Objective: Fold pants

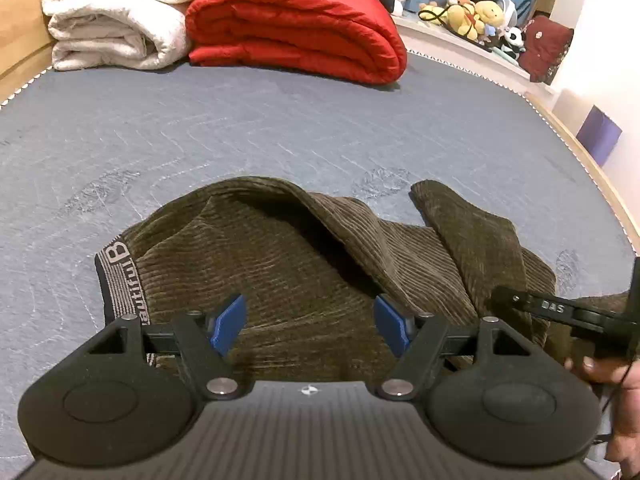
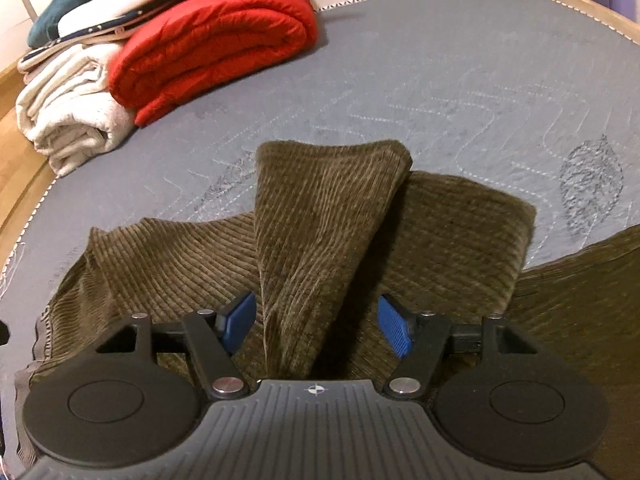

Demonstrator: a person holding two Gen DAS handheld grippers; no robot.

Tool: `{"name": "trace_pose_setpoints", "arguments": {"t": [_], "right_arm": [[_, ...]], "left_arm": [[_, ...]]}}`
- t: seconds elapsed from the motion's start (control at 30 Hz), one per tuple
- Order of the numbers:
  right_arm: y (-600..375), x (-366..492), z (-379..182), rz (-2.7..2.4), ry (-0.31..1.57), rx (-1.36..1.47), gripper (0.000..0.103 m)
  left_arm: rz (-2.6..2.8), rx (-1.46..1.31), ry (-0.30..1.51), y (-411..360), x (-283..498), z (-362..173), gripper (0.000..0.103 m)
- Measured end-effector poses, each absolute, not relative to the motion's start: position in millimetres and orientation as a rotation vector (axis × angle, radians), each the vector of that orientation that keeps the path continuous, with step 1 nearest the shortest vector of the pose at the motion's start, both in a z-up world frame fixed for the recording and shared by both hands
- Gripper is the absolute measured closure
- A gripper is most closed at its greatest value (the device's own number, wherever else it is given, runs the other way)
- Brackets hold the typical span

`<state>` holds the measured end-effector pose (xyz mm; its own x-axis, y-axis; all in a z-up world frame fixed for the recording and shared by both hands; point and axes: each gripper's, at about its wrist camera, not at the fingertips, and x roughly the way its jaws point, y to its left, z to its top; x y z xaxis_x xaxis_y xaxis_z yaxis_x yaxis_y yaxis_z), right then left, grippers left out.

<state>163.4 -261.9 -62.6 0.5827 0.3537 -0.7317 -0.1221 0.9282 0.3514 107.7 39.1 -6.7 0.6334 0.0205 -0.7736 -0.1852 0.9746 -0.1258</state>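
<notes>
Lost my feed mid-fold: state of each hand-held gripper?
Left hand-held gripper: open, over the corduroy pants, holding nothing.
Right hand-held gripper: open, straddling a raised pants fold.

- pants (image 1: 304, 264) — olive-brown, ribbed corduroy; waistband (image 1: 120, 284) grey-and-black striped with pale lettering
- mattress (image 1: 280, 128) — slate blue, faint pale quilted stitching
- quilt (image 1: 296, 32) — bright red
- blanket (image 1: 112, 20) — cream white
- gripper pads (image 1: 228, 324) — blue, on black arms
- plush toys (image 1: 476, 14) — mostly yellow

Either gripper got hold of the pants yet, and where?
Nothing held. Left gripper and right gripper are both open over the pants.
</notes>
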Motion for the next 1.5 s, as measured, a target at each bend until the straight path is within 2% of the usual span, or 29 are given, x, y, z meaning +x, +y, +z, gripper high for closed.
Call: {"name": "trace_pose_setpoints", "arguments": {"t": [0.03,0.1,0.17,0.23,0.43,0.73,0.83,1.07,1.13,1.2,1.27,1.5], "right_arm": [[-260,165,-65,0.278,0.912,0.278,0.034],[-257,167,-67,0.268,0.909,0.275,0.047],[-256,168,-69,0.269,0.907,0.269,0.076],[-256,167,-67,0.264,0.894,0.275,0.086],[-260,151,-37,0.247,0.772,0.288,0.092],[-236,88,54,0.334,0.569,0.09,0.094],[-227,68,55,0.413,0.477,-0.018,0.094],[-203,81,1,0.626,0.785,-0.196,0.094],[-193,72,-5,0.703,0.805,-0.321,0.088],[-186,62,-9,0.745,0.832,-0.416,0.07],[-186,57,-6,0.763,0.839,-0.414,0.058],[-251,80,39,0.675,0.763,0.022,0.055]], "left_arm": [[0.119,-0.203,0.88,40,108,-7,0.027],[0.12,-0.213,0.884,43,108,-7,0.027],[0.121,-0.227,0.884,47,106,-5,0.027],[0.122,-0.239,0.881,50,105,-2,0.027],[0.106,-0.278,0.862,55,99,9,0.027],[0.091,-0.351,0.816,63,89,32,0.027],[0.091,-0.324,0.829,58,91,27,0.027],[0.157,-0.337,0.875,68,100,14,0.027],[0.161,-0.367,0.874,71,101,15,0.027],[0.16,-0.391,0.868,72,101,18,0.027],[0.16,-0.404,0.862,72,100,21,0.026],[0.163,-0.377,0.864,69,100,19,0.026]]}}
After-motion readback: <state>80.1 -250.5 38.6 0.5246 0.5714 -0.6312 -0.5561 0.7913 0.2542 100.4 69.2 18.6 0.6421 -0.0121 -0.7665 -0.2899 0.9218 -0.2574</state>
